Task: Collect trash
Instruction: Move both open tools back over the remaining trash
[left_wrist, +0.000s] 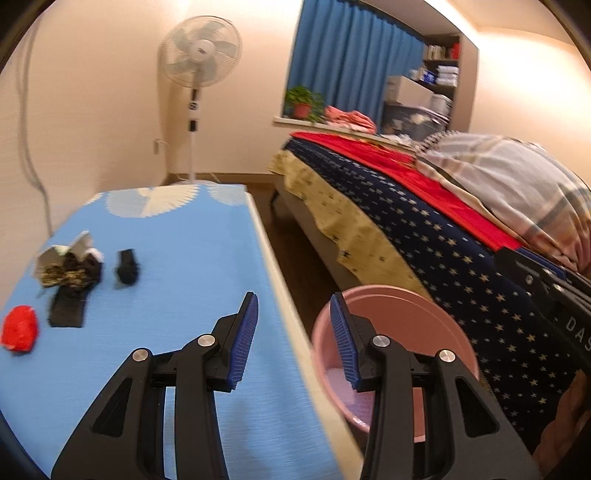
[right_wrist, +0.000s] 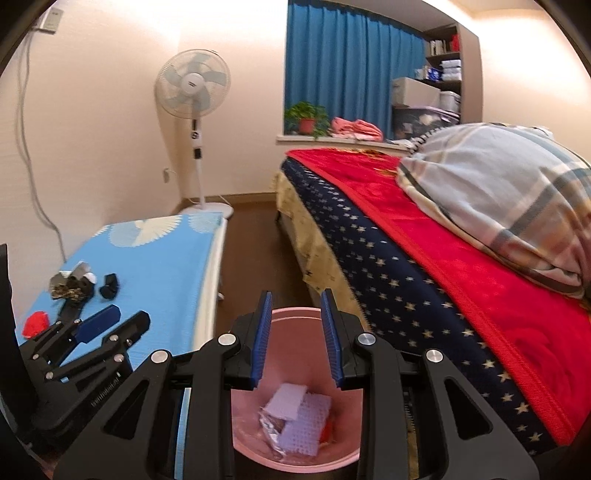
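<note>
Pink bin (right_wrist: 295, 391) on the floor between table and bed, round, open-topped, holding pale perforated sheets, crumpled foil and a red scrap. Directly under the right tongs (right_wrist: 295, 338), jaws parted and empty; at three o'clock of the left tongs (left_wrist: 293, 343), also parted, nothing between. On the blue-covered table (left_wrist: 166, 266), toward ten o'clock of the left tongs: dark crumpled heap (left_wrist: 70, 267), black lump (left_wrist: 127, 267), red wad (left_wrist: 20, 328). Beyond: starred bed cover (right_wrist: 388, 295), blue curtain (right_wrist: 351, 62), standing fan (right_wrist: 194, 88).
</note>
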